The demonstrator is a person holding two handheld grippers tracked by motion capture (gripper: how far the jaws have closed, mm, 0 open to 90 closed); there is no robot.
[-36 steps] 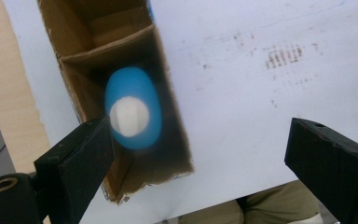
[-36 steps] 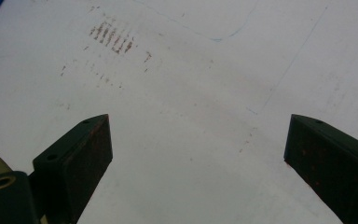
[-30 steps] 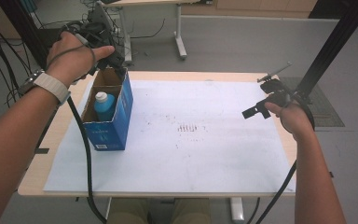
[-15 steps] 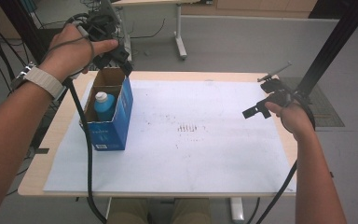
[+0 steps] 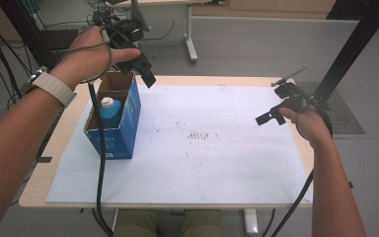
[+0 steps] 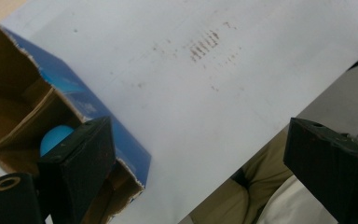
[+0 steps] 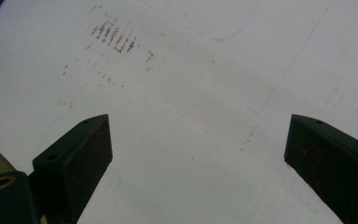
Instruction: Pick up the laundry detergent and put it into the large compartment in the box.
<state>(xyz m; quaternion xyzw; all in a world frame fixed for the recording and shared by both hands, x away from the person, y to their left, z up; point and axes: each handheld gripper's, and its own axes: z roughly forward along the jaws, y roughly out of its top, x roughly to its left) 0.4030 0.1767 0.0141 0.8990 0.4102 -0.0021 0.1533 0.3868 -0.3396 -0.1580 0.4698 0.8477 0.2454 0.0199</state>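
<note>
The blue bottle (image 5: 110, 111) stands inside the open blue box (image 5: 123, 129), so only its white cap and shoulder show; in the left gripper view one jaw covers most of it. The left gripper (image 5: 145, 74) hangs above the box's far end with jaws wide apart, empty. The right gripper (image 5: 271, 116), also spread and empty, is well apart near the right edge of the white sheet (image 5: 217, 163), whose middle is free.

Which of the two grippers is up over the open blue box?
The left gripper, raised above the far end of the blue box that holds a blue bottle. The right gripper hangs by the table's right edge, far from the box.
</note>
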